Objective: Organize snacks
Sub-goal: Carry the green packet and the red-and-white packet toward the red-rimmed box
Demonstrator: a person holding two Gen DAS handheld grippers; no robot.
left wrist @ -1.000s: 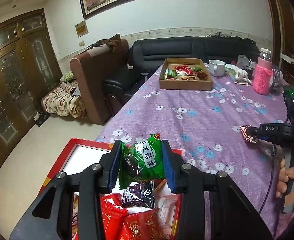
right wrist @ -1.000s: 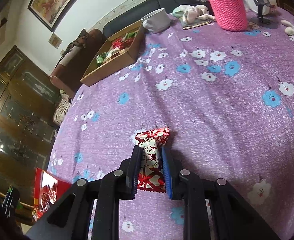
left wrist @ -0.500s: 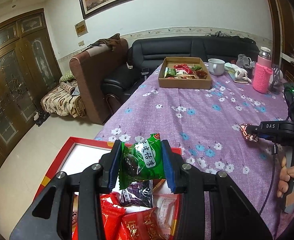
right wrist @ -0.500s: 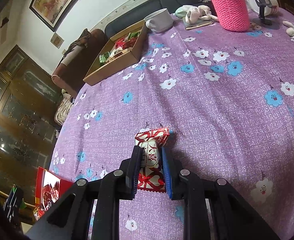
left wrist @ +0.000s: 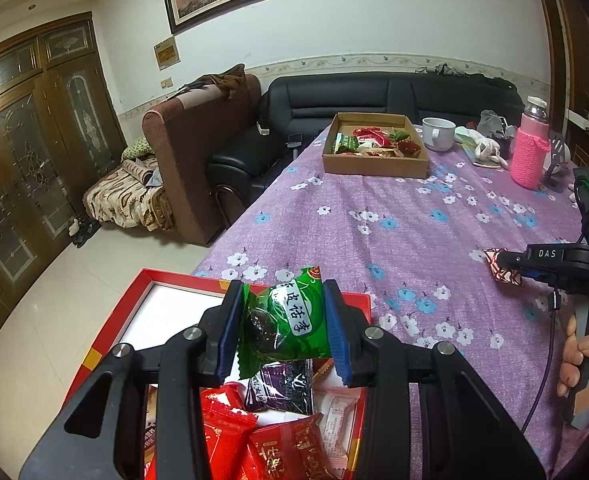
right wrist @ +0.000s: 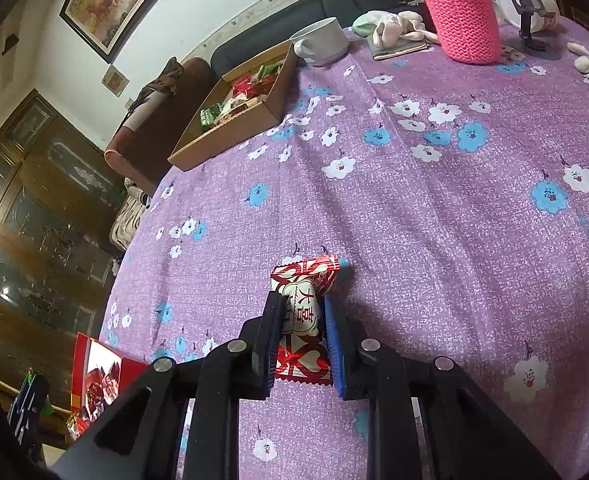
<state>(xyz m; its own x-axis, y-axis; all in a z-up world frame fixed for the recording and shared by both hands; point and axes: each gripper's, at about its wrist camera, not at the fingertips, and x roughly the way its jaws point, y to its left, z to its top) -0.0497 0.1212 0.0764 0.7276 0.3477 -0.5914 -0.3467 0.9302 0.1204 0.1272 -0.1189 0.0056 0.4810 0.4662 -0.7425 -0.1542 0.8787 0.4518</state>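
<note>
While the left wrist view looks along the purple floral tablecloth [left wrist: 374, 208], the left gripper [left wrist: 284, 322] is clenched on a green crinkled snack packet with white characters [left wrist: 286, 320], held above a red-rimmed box with a white floor [left wrist: 166, 304]. That box sits at the table's near edge and holds red wrappers [left wrist: 278, 444] and 1 dark purple sachet [left wrist: 280, 384]; the right wrist view shows only its corner, far to the lower left. Across the cloth, the right gripper [left wrist: 502, 266] appears side-on, pinching something red and white, with fingers of a hand [left wrist: 578, 356] on its handle.

From the right wrist view, the right gripper [right wrist: 302, 336] grips a red-and-white candy wrapper printed with hearts and red characters [right wrist: 304, 312], its crimped end sticking out past the blue pads [right wrist: 332, 336], low over the cloth. Both views show the brown cardboard tray of mixed snacks [right wrist: 230, 136] at the far end, next to a white mug [right wrist: 322, 40] and a pink knitted bottle sleeve [right wrist: 462, 12].
</note>
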